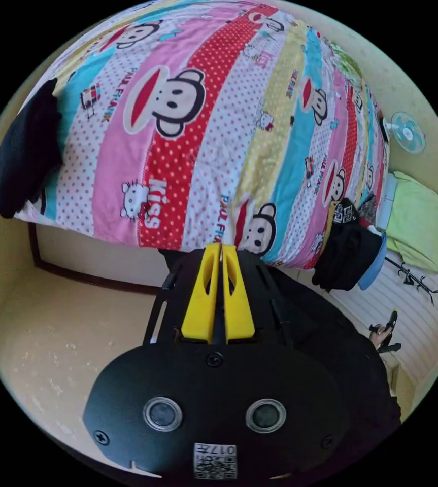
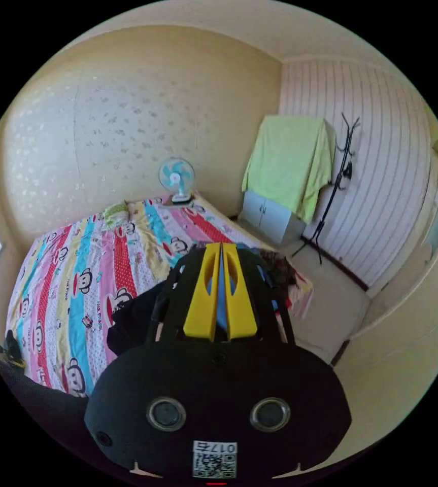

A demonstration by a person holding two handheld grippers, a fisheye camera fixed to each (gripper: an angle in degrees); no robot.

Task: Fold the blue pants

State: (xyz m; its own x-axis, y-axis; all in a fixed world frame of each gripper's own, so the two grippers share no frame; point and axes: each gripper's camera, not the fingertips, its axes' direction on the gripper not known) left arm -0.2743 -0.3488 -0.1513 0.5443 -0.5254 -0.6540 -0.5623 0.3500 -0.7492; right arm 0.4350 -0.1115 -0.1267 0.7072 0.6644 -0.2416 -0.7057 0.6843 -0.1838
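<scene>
Pants lie at the bed's side edge in the left gripper view. They show as a blue fold sticking out from under a heap of black clothes that hangs partly over that edge. In the right gripper view a strip of the same blue shows through the slit and slots of that gripper's jaws, with black clothes just beside it on the bed.

The left gripper hangs above the floor just off the bed's near edge, its 2 yellow jaws pressed together with nothing between them. The right gripper hovers over the bed's corner by the heap. Its 2 jaws are also closed up. Whether they pinch the blue cloth or it merely lies behind them, I cannot tell.

Another dark garment drapes over the bed's far corner in the left gripper view. A small fan stands at the head end by the wall. Past the bed, a green cloth covers a cabinet, with a coat stand beside it.
</scene>
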